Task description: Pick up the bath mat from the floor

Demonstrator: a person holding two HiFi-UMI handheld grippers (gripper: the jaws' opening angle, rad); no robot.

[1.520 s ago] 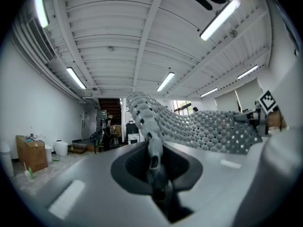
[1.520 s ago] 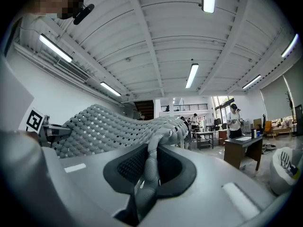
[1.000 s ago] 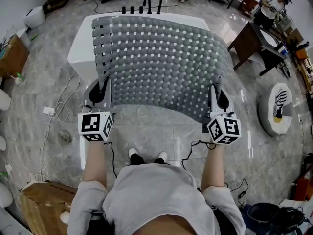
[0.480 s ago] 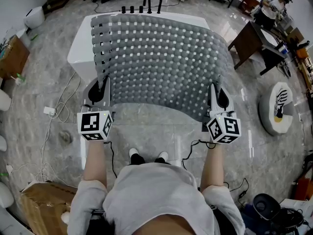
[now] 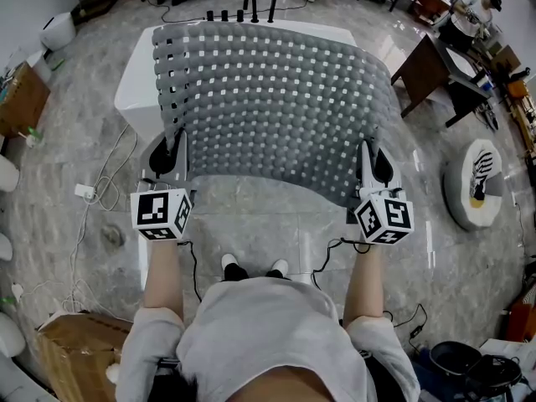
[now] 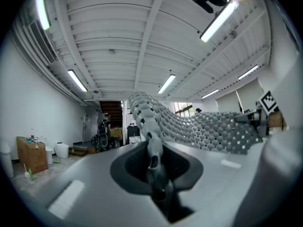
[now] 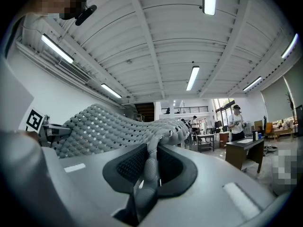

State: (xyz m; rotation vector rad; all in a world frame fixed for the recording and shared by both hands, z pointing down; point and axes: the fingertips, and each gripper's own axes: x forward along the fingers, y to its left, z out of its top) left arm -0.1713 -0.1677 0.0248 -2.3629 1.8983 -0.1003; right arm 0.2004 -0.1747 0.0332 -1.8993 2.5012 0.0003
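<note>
Hardly anything shifts from a second back: only the far edge of the bath mat (image 5: 276, 107) creeps a touch further up the head view, and both hands stay put.

And the mat is well off the floor (image 5: 251, 224) now! It's spread wide between the two tools, grey and full of square holes, held out over the white bathtub (image 5: 134, 86) with its black taps (image 5: 249, 8). Whether the far edge rests on the tub, I can't tell.

Left tool (image 5: 177, 145) has its jaws pinched on the near left corner. The left gripper view shows the mat's (image 6: 213, 126) edge squeezed right in the left tool's (image 6: 151, 150) notch. Same story on the other side: right tool (image 5: 367, 153) is clamped on the near right corner, with the mat (image 7: 109, 126) rising out of the right tool's (image 7: 149, 162) jaws.

My read is that the pickup itself is as good as done, and this is the hold at the top of the lift. The next move probably calls for both grips to stay firm and the two hands to travel together, level and evenly spaced. Otherwise this floppy sheet could sag in the middle or peel out of one corner.

As for writing, there are no brands or labels anywhere that I can read. The only printed marks are the black-and-white square patterns on the left marker cube (image 5: 162, 213) and the right marker cube (image 5: 383, 219).
</note>
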